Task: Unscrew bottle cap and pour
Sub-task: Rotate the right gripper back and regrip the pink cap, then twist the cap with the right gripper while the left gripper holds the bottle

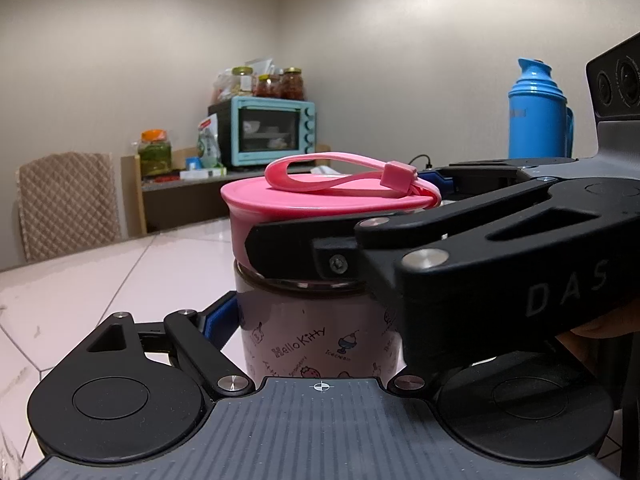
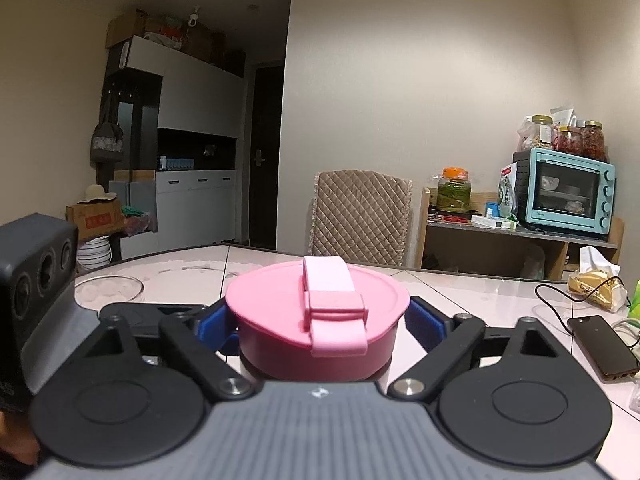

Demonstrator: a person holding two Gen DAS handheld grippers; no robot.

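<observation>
My two grippers hold the pink Hello Kitty bottle (image 1: 312, 340) upright on the white tiled table (image 1: 120, 272).

My left gripper (image 1: 312, 332) clamps its printed body; my right gripper (image 2: 320, 330) is closed on the round pink screw cap (image 2: 316, 312), its strap folded over the top. A clear glass bowl (image 2: 108, 290), black phone (image 2: 600, 346) and cable lie nearby; a teal toaster oven (image 2: 564, 192) stands beyond.

Pink cap (image 2: 316, 316) with paler pink strap (image 2: 334, 300), pale pink bottle (image 1: 316, 332) printed with Hello Kitty cartoons, blue thermos (image 1: 538, 114), turquoise toaster oven (image 2: 564, 190), beige quilted chair cover (image 2: 360, 216)
</observation>
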